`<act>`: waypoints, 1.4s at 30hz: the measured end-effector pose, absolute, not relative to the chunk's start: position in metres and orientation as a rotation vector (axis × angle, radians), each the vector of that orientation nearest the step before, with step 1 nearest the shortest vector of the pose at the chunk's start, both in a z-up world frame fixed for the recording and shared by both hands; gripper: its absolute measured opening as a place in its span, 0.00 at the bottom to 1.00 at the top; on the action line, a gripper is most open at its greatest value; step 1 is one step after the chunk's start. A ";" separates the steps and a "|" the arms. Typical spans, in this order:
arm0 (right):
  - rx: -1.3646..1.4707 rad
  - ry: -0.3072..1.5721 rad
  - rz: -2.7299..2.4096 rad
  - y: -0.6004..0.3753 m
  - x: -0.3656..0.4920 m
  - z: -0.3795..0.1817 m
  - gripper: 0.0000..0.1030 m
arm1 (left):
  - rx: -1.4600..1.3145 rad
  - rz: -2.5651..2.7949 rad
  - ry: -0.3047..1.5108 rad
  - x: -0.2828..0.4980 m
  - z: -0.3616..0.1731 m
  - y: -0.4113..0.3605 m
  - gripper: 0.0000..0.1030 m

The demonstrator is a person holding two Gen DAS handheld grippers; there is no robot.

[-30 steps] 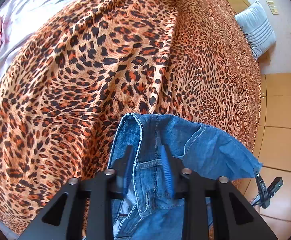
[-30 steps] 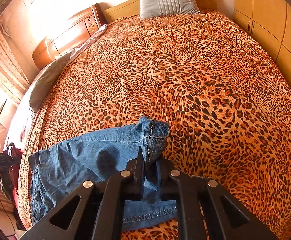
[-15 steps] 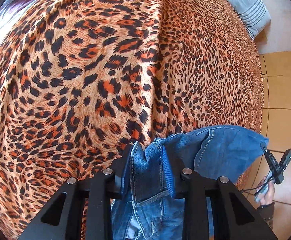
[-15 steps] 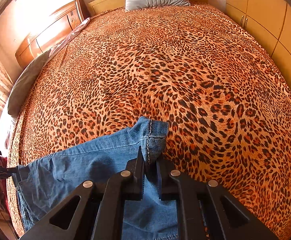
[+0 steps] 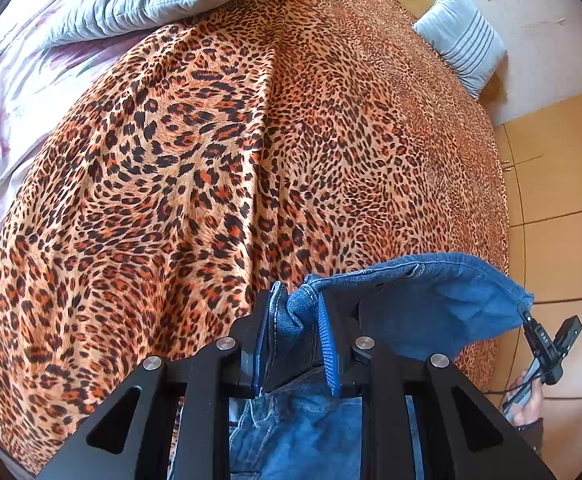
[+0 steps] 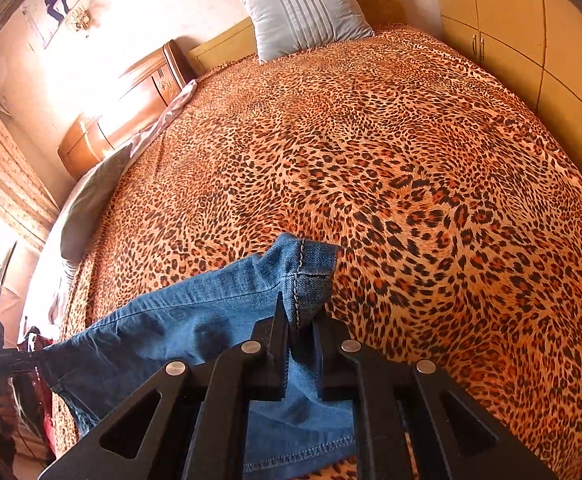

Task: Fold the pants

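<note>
My left gripper [image 5: 295, 320] is closing on the waistband end of the blue jeans [image 5: 431, 304], and a bunched fold of denim already sits pinched between its blue pads [image 5: 327, 344]. My right gripper [image 6: 301, 320] is clamped hard on the hemmed cuff of a leg, jaws nearly together with the hem sticking up past them. The jeans hang stretched between my two grippers above the leopard-print bedspread [image 6: 411, 160]; whether any part touches it I cannot tell. In the left view I can see the right gripper at the far end of the denim, with a hand [image 5: 525, 400] under it. A grey striped cushion [image 6: 305, 12] leans at the headboard, well apart from the jeans.
</note>
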State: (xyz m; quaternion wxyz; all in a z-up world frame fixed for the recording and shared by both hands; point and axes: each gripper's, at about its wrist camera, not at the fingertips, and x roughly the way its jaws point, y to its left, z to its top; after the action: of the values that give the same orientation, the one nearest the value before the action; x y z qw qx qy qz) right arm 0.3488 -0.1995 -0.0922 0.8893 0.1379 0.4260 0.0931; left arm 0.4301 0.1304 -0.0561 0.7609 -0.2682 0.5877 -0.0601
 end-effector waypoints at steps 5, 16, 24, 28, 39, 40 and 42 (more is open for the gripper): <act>0.347 0.824 0.233 -0.214 0.261 -0.071 0.08 | -0.598 -0.149 1.191 0.360 -0.011 0.130 0.21; 0.487 0.890 0.130 -0.257 0.060 -0.122 0.12 | -0.758 -0.135 1.248 0.197 -0.034 0.156 0.19; 0.447 1.126 -0.063 -0.264 -0.007 -0.210 0.23 | -0.875 -0.020 1.513 0.124 -0.125 0.177 0.20; 0.393 1.147 -0.091 -0.264 -0.025 -0.190 0.34 | -0.836 -0.046 1.477 0.111 -0.093 0.192 0.33; 0.934 1.098 -0.100 -0.278 -0.026 -0.200 0.62 | -1.044 -0.072 1.399 0.113 -0.083 0.187 0.78; 0.962 1.110 -0.125 -0.277 -0.023 -0.208 0.62 | -1.055 -0.063 1.407 0.117 -0.088 0.184 0.78; 1.038 1.088 -0.133 -0.274 -0.018 -0.219 0.62 | -1.073 -0.044 1.418 0.121 -0.093 0.183 0.78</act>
State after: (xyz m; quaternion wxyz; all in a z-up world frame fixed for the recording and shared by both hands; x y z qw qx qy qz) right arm -0.0177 -0.2738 -0.2187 0.7285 0.4711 0.4937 -0.0603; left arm 0.1211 0.1826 -0.0927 0.6299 -0.4687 0.6190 -0.0190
